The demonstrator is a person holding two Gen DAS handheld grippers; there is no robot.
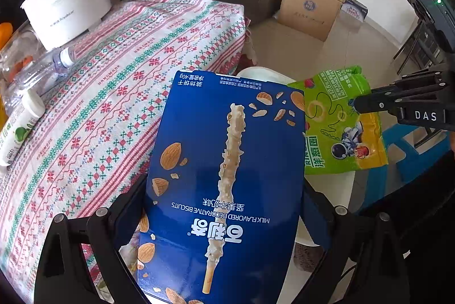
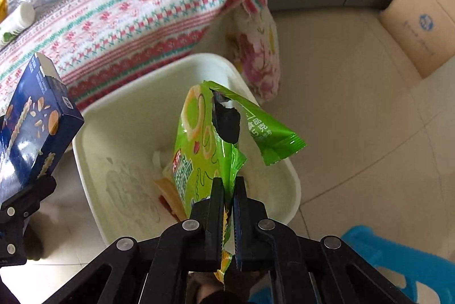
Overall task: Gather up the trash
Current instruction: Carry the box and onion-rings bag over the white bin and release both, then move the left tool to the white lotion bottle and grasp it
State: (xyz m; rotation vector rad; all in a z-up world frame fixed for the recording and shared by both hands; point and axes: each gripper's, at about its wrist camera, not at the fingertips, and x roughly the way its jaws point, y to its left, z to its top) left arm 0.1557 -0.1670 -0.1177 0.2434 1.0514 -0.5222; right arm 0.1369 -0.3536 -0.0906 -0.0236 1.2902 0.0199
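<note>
Got my left hand-held gripper [image 1: 224, 218] clamped around a blue biscuit box [image 1: 224, 176], held up just off the table [image 1: 113, 82] edge. My right hand-held gripper [image 2: 227, 190] is pinching a torn green snack bag [image 2: 210, 145] right above the white bin [image 2: 293, 190] on the floor.

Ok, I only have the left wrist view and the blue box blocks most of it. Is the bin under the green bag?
Observer: Yes. In the right wrist view, the white bin sits open on the floor, and the green bag lines up over it.
Operator: Anything in it already?
Observer: A yellow and red wrapper lies at the bottom, partly hidden by the bag.
Operator: And my box?
Observer: The blue box appears beside the bin's left rim, not over its middle.
</note>
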